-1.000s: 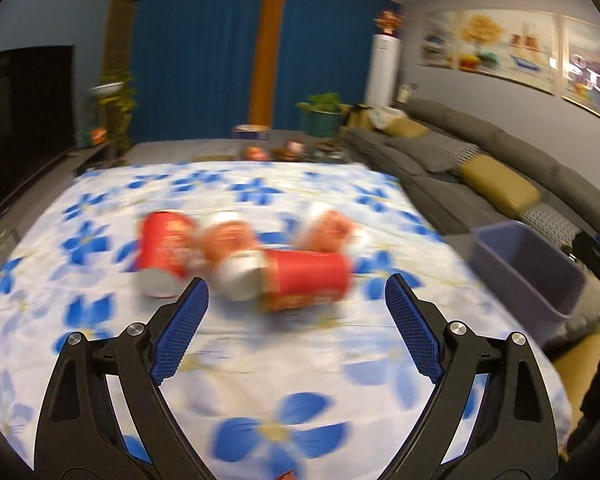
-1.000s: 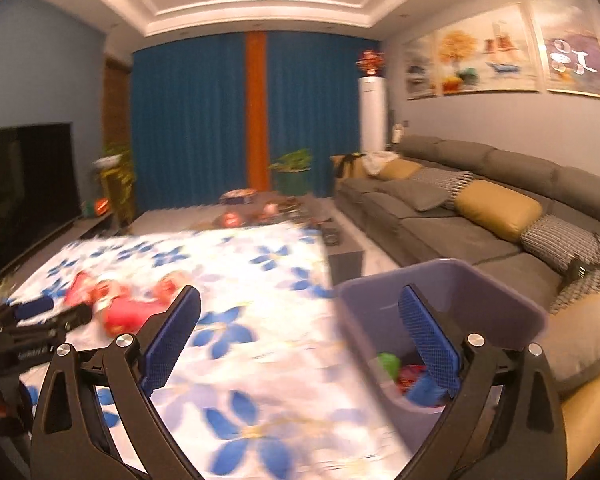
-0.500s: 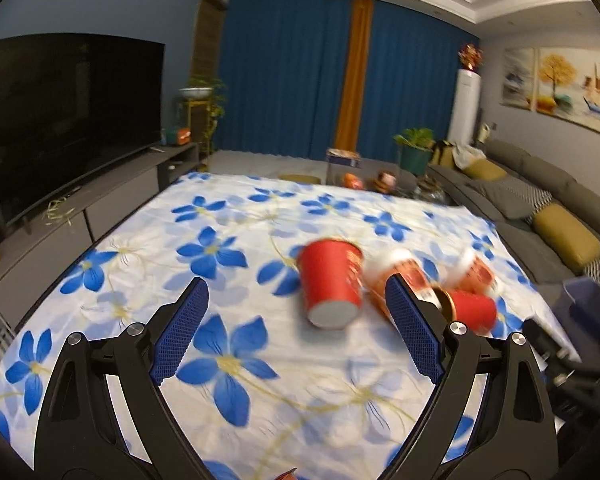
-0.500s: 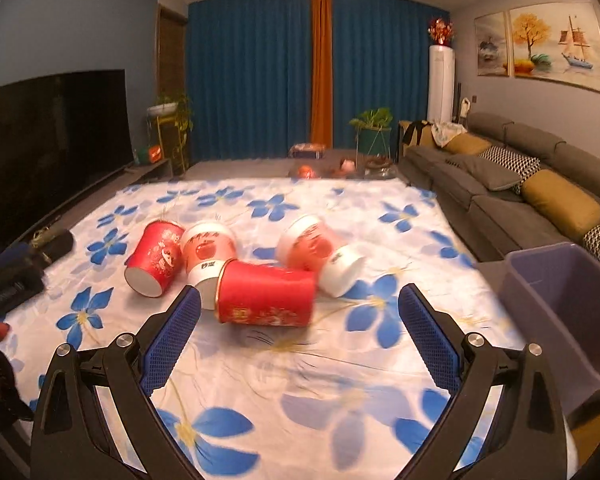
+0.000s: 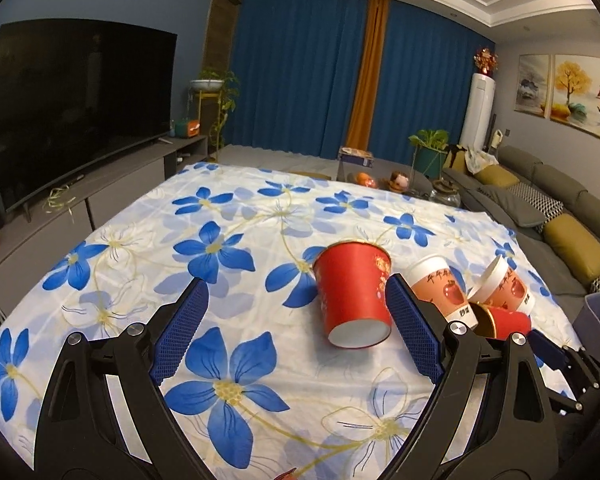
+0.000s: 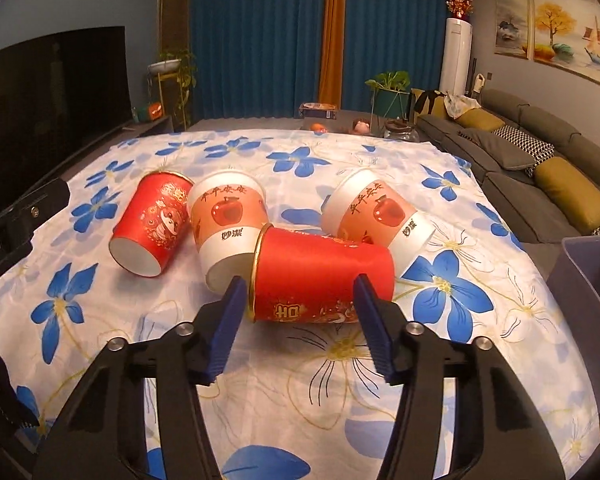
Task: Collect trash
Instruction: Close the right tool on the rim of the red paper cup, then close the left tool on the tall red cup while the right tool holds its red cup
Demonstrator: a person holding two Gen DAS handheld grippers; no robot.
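My right fingers are closing around the nearest red paper cup lying sideways; squeezed, it may crumple or roll toward the apple-print cup. My left fingers are wide open and empty.

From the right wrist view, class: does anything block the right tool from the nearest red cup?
Nothing visible does. The red paper cup lies on its side between the closing fingers of the right tool. Two apple-print cups lie behind it, not in front.

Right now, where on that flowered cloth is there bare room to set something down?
Bare: the far half of the flowered cloth toward the curtains, and the side nearest the television. Crowded: the four paper cups near the grey bin.
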